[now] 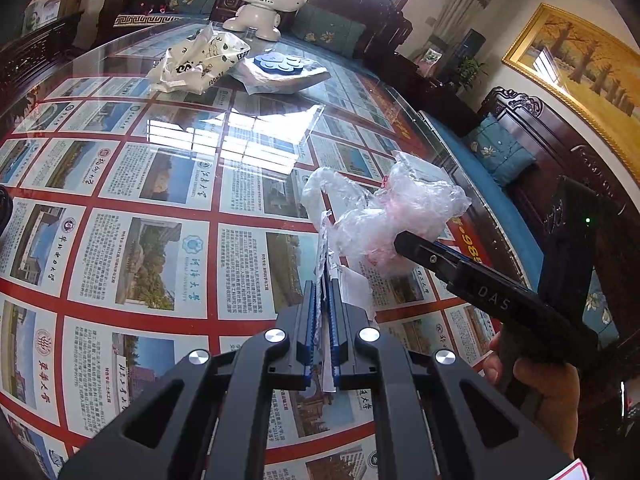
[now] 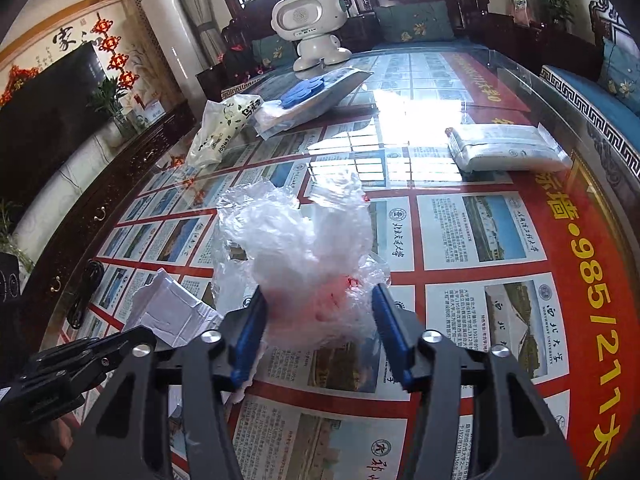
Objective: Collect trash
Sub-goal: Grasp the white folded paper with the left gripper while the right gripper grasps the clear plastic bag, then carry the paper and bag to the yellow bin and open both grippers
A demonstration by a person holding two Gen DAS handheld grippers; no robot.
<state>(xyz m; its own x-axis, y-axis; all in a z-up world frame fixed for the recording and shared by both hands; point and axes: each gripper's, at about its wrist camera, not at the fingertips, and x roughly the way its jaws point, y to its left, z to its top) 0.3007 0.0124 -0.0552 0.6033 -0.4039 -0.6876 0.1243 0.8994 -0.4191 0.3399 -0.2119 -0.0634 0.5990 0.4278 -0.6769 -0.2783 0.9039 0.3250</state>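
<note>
My left gripper point(image 1: 325, 276) is shut on a crumpled white paper scrap point(image 1: 352, 286), which also shows in the right wrist view point(image 2: 172, 312). A crumpled clear plastic bag point(image 2: 304, 248) with pink marks sits between the fingers of my right gripper point(image 2: 318, 300); the jaws stand wide around it and press its sides. In the left wrist view the bag point(image 1: 384, 216) is just right of my left fingers, with the right gripper point(image 1: 404, 240) reaching in from the right.
The glass-topped table point(image 2: 480, 240) carries a white tissue pack point(image 2: 224, 132), a plastic pouch with blue discs point(image 2: 308, 96), a white robot toy point(image 2: 312, 24) at the far end, and a flat wrapped white packet point(image 2: 504, 148) at right. Sofas surround the table.
</note>
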